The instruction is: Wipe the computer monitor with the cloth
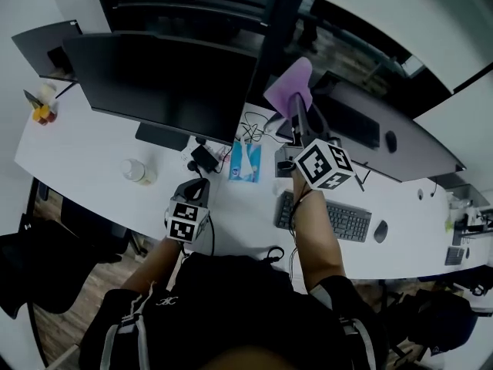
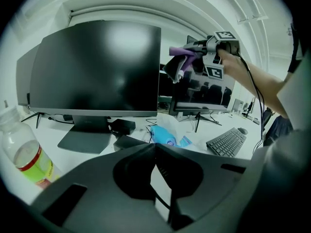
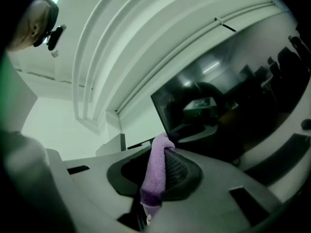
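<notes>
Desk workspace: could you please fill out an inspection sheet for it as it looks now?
Surface: white desk, long and curved.
Job's things: monitor dark; purple cloth held up near its right edge, contact unclear.
Clutter: bottle, blue packet, keyboard, mouse.
Grippers: left hand-held gripper shut, empty, low over the desk; right hand-held gripper shut on the cloth.
Cables: loose cables right of the monitor's stand.
Surroundings: second monitor to the right.
</notes>
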A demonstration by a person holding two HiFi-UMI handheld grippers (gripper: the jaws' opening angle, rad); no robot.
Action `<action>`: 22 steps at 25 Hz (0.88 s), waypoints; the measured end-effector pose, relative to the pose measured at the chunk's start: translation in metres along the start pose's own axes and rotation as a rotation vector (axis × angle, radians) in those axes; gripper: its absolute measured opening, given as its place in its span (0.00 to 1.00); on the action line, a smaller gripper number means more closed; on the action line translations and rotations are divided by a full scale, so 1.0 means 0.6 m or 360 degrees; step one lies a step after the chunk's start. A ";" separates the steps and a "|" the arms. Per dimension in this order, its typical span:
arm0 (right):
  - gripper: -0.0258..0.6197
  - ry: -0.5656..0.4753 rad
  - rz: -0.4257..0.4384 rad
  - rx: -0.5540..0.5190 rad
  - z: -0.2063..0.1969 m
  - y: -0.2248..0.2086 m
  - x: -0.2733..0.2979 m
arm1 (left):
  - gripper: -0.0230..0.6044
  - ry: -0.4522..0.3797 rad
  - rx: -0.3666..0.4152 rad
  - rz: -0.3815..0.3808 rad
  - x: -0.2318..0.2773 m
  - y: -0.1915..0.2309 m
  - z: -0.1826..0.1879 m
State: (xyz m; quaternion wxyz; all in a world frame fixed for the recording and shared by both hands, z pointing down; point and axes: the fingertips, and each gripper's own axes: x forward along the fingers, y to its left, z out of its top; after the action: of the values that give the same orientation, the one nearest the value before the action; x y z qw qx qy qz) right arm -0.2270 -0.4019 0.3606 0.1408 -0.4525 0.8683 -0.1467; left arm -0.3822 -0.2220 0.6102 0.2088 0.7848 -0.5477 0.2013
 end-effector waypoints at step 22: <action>0.15 -0.0307 -0.0129 -0.0735 0.137 0.013 -0.259 | 0.06 -0.0093 0.0124 -0.0103 0.014 -0.129 0.066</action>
State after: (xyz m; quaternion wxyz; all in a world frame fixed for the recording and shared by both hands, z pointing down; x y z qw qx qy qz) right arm -0.1162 -0.2795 0.2999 0.1099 -0.5191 0.8424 0.0937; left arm -0.3028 -0.2260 0.5737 0.1684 0.8152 -0.5197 0.1926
